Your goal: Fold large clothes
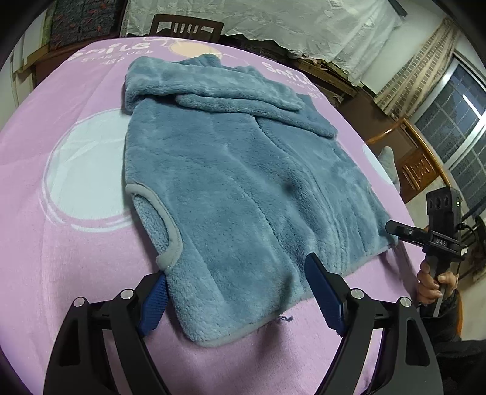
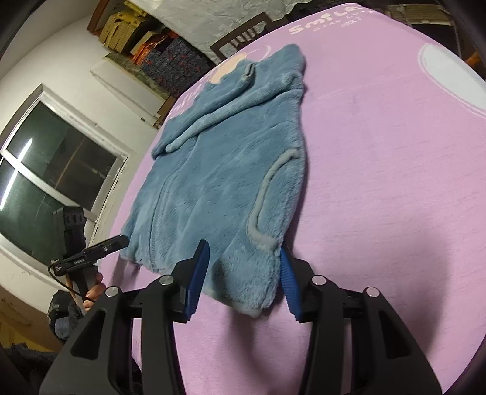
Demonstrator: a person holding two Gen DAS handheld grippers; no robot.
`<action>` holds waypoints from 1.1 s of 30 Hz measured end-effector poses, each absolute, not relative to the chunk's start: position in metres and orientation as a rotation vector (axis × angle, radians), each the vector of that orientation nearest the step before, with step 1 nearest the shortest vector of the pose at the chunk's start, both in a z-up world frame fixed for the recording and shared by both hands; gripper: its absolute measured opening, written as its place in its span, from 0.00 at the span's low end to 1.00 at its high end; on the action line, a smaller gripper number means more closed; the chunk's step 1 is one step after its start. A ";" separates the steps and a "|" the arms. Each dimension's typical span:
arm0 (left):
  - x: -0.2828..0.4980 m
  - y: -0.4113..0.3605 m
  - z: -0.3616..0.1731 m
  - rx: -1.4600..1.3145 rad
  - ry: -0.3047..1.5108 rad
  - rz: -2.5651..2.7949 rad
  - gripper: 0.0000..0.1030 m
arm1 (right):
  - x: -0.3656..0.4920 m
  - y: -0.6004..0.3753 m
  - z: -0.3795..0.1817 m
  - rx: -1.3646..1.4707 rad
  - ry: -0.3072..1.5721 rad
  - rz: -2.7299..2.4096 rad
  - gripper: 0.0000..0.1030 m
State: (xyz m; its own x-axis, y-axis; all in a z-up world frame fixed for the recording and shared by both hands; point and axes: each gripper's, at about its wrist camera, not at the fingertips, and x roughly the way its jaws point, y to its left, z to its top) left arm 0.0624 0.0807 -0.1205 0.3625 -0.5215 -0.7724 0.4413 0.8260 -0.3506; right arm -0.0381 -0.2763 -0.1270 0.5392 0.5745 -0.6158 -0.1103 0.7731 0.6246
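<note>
A blue fleece garment (image 1: 227, 182) lies flat on the pink blanket (image 1: 76, 243), hood end far, hem near. My left gripper (image 1: 235, 267) stands wide open over one hem corner, which lies between its blue pads (image 1: 323, 291); the left fingertip sits at the grey-trimmed edge. In the right wrist view the other hem corner of the garment (image 2: 227, 182) is humped up between the pads of my right gripper (image 2: 243, 247), with fabric touching both. Each view shows the other gripper at the far hem corner: the right gripper (image 1: 390, 228) and the left gripper (image 2: 123, 240), each held by a hand (image 1: 428, 282).
The pink blanket (image 2: 379, 182) covers a wide table with printed circles and lettering. A wooden chair back (image 1: 185, 29) stands at the far edge under a lace cloth. A window (image 1: 455, 127) and wooden furniture lie to the right; stacked boxes (image 2: 136, 30) stand near another window (image 2: 45, 182).
</note>
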 end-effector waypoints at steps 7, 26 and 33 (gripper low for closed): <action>0.056 0.086 -0.121 -0.075 1.022 -0.630 0.68 | -0.032 -0.262 -0.127 0.531 0.934 0.436 0.29; 0.058 0.101 -0.080 -0.109 0.886 -0.588 0.13 | -0.032 -0.274 -0.102 0.599 0.834 0.452 0.16; 0.075 0.100 -0.052 -0.108 0.823 -0.565 0.13 | -0.018 -0.280 -0.077 0.610 0.780 0.470 0.16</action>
